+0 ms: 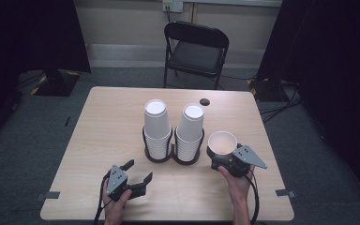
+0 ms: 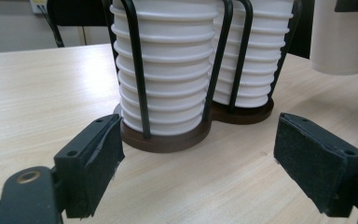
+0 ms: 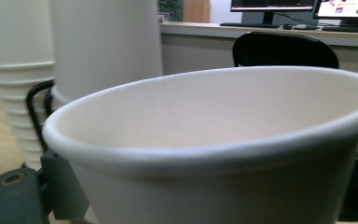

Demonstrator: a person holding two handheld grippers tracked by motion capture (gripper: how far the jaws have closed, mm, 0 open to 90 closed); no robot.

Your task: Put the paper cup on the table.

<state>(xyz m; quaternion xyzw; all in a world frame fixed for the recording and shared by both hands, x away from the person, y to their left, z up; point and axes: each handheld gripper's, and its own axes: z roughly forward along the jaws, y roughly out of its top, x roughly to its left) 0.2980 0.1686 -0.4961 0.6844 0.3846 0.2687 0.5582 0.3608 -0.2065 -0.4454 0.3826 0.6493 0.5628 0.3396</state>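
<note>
The right gripper (image 1: 226, 161) clamps an upright white paper cup (image 1: 222, 143), just right of the cup holder (image 1: 172, 157). The left gripper (image 1: 137, 172) rests near the holder, jaws spread and empty.

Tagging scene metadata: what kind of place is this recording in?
Likely a lab or office recording room, not a home: a wooden table on grey carpet, dark curtains at both sides, a folding chair against the wall, and monitors on a desk in the right gripper view.
</note>
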